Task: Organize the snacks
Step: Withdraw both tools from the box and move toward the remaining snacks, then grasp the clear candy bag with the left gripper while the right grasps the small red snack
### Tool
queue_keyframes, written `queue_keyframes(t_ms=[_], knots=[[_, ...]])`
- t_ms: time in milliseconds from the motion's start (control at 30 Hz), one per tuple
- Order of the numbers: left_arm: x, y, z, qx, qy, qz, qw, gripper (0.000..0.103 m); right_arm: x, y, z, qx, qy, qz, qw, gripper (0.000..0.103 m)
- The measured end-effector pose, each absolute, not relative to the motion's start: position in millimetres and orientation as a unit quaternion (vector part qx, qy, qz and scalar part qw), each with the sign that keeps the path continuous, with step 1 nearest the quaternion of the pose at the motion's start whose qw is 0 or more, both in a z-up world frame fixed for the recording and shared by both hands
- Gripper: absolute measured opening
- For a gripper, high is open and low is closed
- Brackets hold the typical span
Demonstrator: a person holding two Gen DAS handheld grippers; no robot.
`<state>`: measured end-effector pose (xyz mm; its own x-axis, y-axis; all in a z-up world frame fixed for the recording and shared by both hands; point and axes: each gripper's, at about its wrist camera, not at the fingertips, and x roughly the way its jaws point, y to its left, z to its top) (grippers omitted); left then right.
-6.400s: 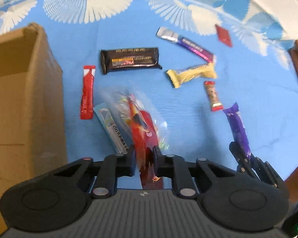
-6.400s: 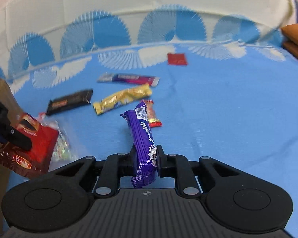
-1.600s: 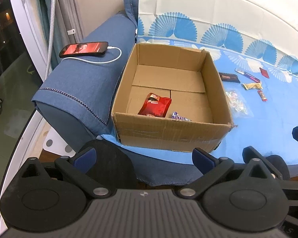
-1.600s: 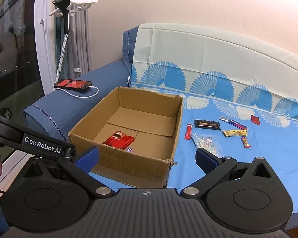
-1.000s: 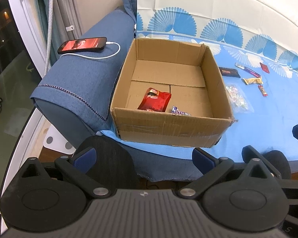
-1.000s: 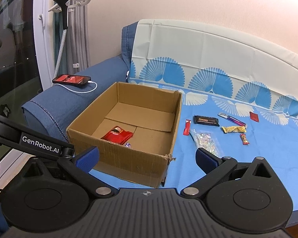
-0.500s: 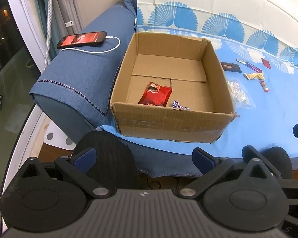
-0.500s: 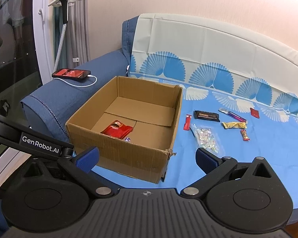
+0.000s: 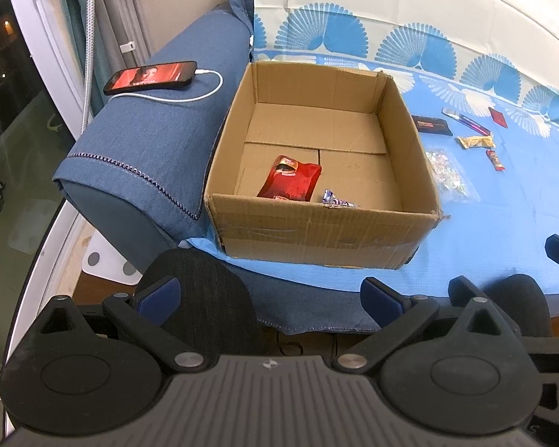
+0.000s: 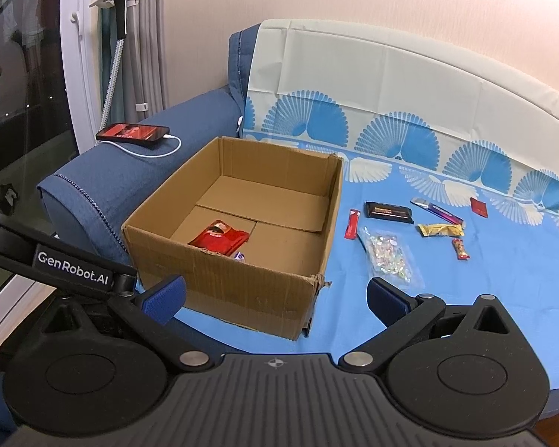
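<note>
An open cardboard box (image 9: 316,231) (image 10: 242,279) stands on the blue sofa cloth. Inside lie a red snack packet (image 9: 290,182) (image 10: 220,240) and a purple bar (image 9: 335,202) (image 10: 239,257) near the front wall. Right of the box lie a clear candy bag (image 10: 387,253) (image 9: 449,178), a red stick (image 10: 352,223), a black bar (image 10: 389,211) (image 9: 430,125), a yellow bar (image 10: 441,230), a purple-silver bar (image 10: 436,209), a small red bar (image 10: 460,249) and a red sachet (image 10: 479,206). My left gripper (image 9: 270,294) and right gripper (image 10: 275,294) are wide open and empty, held back before the box.
A phone (image 9: 151,76) (image 10: 132,132) on a white charging cable lies on the blue armrest (image 9: 141,138) left of the box. A window frame and curtain stand at the far left. The sofa's front edge runs just below the box.
6.4 s ago each gripper was shut on a snack; both snacks now lie in the box. Over the last second both views drifted slightly closer to the box; jaws stay open.
</note>
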<state>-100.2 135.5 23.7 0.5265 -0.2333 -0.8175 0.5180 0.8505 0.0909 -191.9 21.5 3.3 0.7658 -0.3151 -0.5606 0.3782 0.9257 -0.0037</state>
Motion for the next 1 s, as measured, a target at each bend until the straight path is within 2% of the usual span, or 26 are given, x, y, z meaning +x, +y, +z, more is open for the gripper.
queue_keyframes(t_ms=[567,1000], knots=[[-85,97,18,0.200,0.436,-0.222,0.849,0.103,-186,-6,-10,0.087,0.289,-0.193,0.934,0.103],[-79,20,26,0.217,0.436,-0.263,0.833,0.103,-198,-77,-28,0.120,0.279,-0.250,0.919,0.103]])
